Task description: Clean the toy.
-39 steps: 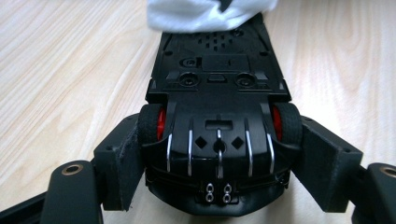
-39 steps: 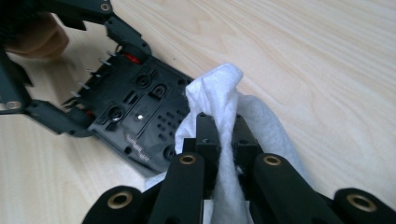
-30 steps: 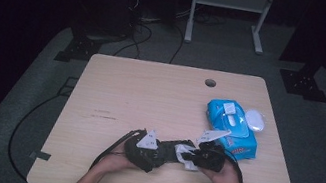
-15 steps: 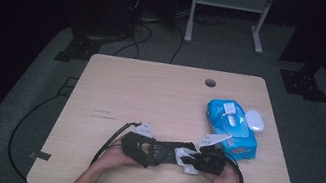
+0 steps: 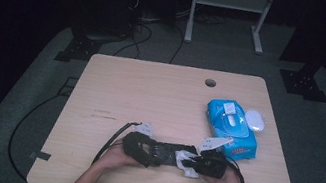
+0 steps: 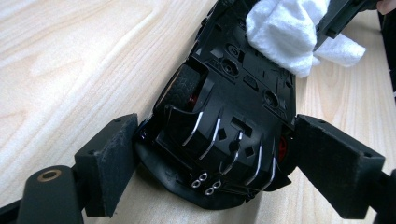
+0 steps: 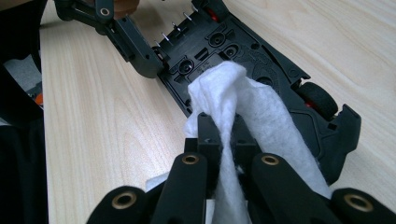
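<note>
We see the black plastic toy car (image 6: 224, 135) lying upside down on the light wooden tabletop (image 5: 149, 99), its rear end between the left gripper (image 6: 212, 168)'s jaws, which have just been closing slightly and flank both sides of it. The right gripper (image 7: 224, 135)'s jaws are clenched on a white wipe (image 7: 247, 107) draped over the car's underside. A blue wipes pack (image 5: 230, 129) lies near.

The toy car (image 5: 163, 153) lies upside down near the table's (image 5: 150, 94) front edge; a wipe (image 5: 186, 159) rests on its right end. Behind-right sits a wipes pack (image 5: 231, 129), apparently touching a small oval object (image 5: 255, 120).
</note>
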Demonstrator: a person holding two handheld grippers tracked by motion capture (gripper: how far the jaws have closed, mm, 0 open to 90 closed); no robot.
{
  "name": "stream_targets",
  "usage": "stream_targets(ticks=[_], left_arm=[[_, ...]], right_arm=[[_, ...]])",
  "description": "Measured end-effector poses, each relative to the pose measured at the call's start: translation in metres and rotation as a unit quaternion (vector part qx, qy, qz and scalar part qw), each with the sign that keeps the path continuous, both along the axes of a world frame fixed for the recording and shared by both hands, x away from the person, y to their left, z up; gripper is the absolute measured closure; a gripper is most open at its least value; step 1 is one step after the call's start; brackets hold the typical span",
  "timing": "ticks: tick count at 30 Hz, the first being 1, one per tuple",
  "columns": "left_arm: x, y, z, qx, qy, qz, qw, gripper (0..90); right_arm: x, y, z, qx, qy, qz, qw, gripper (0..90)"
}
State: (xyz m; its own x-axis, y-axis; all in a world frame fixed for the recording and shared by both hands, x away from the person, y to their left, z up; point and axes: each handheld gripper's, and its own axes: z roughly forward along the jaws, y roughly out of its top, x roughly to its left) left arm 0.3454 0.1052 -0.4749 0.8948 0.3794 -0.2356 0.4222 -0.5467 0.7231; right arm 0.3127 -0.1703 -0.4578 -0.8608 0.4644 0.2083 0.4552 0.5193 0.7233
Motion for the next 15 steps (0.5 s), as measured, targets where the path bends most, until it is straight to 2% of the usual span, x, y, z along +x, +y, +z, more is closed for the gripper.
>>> stream_targets(ticks=[2, 3, 4, 5, 8, 9, 11, 15], left_arm=[[-0.002, -0.001, 0.001, 0.007, -0.013, -0.003, 0.9999, 16.0], [-0.002, -0.001, 0.001, 0.007, -0.013, -0.003, 0.9999, 16.0], [-0.005, -0.003, 0.003, 0.011, -0.028, -0.005, 0.9995, 16.0], [-0.005, -0.003, 0.003, 0.011, -0.028, -0.005, 0.9995, 16.0], [-0.014, -0.006, 0.006, 0.028, -0.072, -0.011, 0.9970, 16.0], [-0.016, -0.007, 0.006, 0.030, -0.079, -0.013, 0.9963, 16.0], [-0.018, -0.008, 0.006, 0.030, -0.087, -0.013, 0.9956, 16.0], [-0.019, -0.008, 0.006, 0.031, -0.089, -0.012, 0.9955, 16.0]], right_arm=[[-0.002, 0.000, 0.000, -0.002, -0.004, -0.001, 1.0000, 86.3], [-0.002, 0.000, 0.000, -0.002, -0.006, -0.001, 1.0000, 86.4], [-0.003, 0.000, 0.000, -0.002, -0.008, 0.000, 1.0000, 86.4], [-0.003, 0.000, 0.000, -0.002, -0.008, 0.000, 1.0000, 86.4], [-0.009, -0.001, -0.001, -0.003, -0.016, -0.004, 0.9999, 86.5], [-0.010, -0.001, -0.001, -0.003, -0.018, -0.005, 0.9998, 86.5], [-0.012, -0.001, -0.001, -0.006, -0.019, -0.006, 0.9998, 86.5], [-0.013, -0.002, -0.002, -0.004, -0.020, -0.009, 0.9998, 86.6]])
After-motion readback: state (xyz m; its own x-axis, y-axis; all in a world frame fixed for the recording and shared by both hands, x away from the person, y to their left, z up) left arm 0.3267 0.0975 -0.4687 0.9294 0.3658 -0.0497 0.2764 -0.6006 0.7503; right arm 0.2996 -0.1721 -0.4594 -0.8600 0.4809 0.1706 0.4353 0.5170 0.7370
